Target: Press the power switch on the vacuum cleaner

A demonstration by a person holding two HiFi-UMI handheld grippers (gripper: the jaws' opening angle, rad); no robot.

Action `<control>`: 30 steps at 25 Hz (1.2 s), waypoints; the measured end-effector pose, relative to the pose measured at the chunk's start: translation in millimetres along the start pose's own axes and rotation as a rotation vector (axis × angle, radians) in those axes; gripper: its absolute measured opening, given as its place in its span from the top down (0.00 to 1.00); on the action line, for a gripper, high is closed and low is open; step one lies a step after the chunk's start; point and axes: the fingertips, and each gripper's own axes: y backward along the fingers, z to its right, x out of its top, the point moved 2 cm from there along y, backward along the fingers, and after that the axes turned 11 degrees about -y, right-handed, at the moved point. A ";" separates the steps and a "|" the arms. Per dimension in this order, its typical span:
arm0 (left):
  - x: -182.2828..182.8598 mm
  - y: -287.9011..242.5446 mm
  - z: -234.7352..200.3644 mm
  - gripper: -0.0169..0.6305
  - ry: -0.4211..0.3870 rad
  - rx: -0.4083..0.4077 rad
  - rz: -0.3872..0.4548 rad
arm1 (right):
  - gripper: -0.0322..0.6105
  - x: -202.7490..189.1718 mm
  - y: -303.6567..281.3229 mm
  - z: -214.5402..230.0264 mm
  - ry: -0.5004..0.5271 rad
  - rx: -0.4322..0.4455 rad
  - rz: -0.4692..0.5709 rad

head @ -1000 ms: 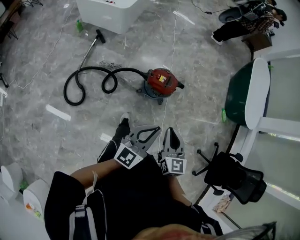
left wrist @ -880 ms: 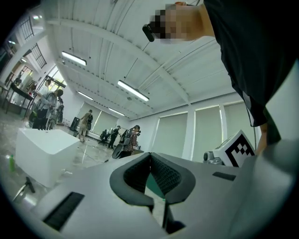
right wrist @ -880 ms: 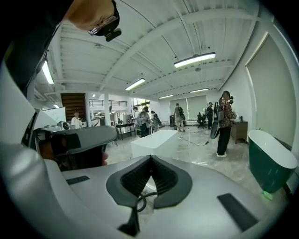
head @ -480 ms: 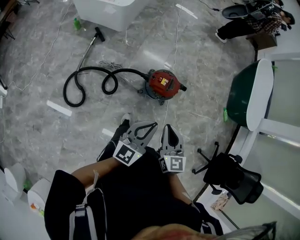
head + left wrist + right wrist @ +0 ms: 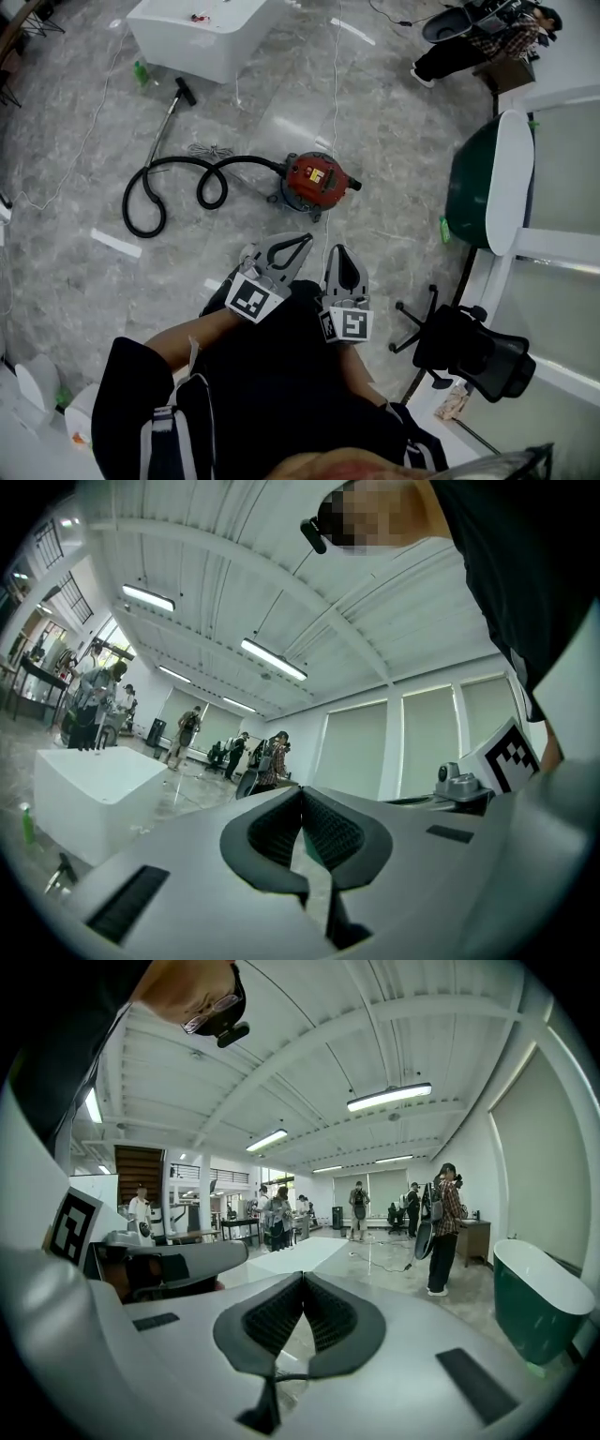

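Note:
In the head view the red canister vacuum cleaner (image 5: 317, 178) stands on the grey marble floor, its black hose (image 5: 176, 184) looping away to the left and ending at a wand (image 5: 167, 120). Held close to the person's body, my left gripper (image 5: 305, 239) and right gripper (image 5: 339, 251) sit side by side and point toward the vacuum, a short way from it. The left gripper (image 5: 302, 790) has its jaws shut with nothing between them, and so does the right gripper (image 5: 303, 1277). Neither gripper view shows the vacuum, and its switch is too small to make out.
A white box-like table (image 5: 199, 30) stands at the far left, with a green bottle (image 5: 141, 73) beside it. A green and white bathtub (image 5: 489, 183) and a black office chair (image 5: 471, 351) are to the right. A thin cable (image 5: 334, 84) crosses the floor. People stand farther off (image 5: 444, 1224).
Both grippers have drawn nearer to the vacuum cleaner as the person steps forward. Their jaws stay shut.

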 end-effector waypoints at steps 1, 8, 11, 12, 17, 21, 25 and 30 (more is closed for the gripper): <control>1.0 -0.3 1.6 0.95 -0.016 0.004 0.002 | 0.93 -0.6 1.0 2.7 -0.001 -0.004 0.002; -10.6 5.1 -0.1 0.95 -0.025 0.053 -0.050 | 0.93 -0.8 -10.8 1.1 -0.014 0.067 0.022; -1.5 -9.4 -11.4 0.95 -0.075 0.103 -0.028 | 0.93 13.4 -21.6 6.4 0.005 0.118 0.034; 1.7 -14.9 -12.2 0.95 -0.085 0.115 -0.020 | 0.93 18.0 -23.5 8.6 0.008 0.130 0.039; 5.0 -37.4 -4.6 0.95 -0.094 0.130 -0.016 | 0.93 31.5 -29.6 24.8 0.013 0.162 0.043; 14.6 -51.9 -4.3 0.95 -0.116 0.174 -0.013 | 0.93 44.0 -35.4 50.8 0.015 0.167 0.029; 20.6 -47.5 -13.8 0.95 -0.154 0.222 -0.029 | 0.93 46.0 -46.4 59.9 0.012 0.170 0.015; 19.2 -42.8 -36.2 0.95 -0.183 0.330 -0.043 | 0.93 41.7 -80.6 64.1 0.028 0.248 0.003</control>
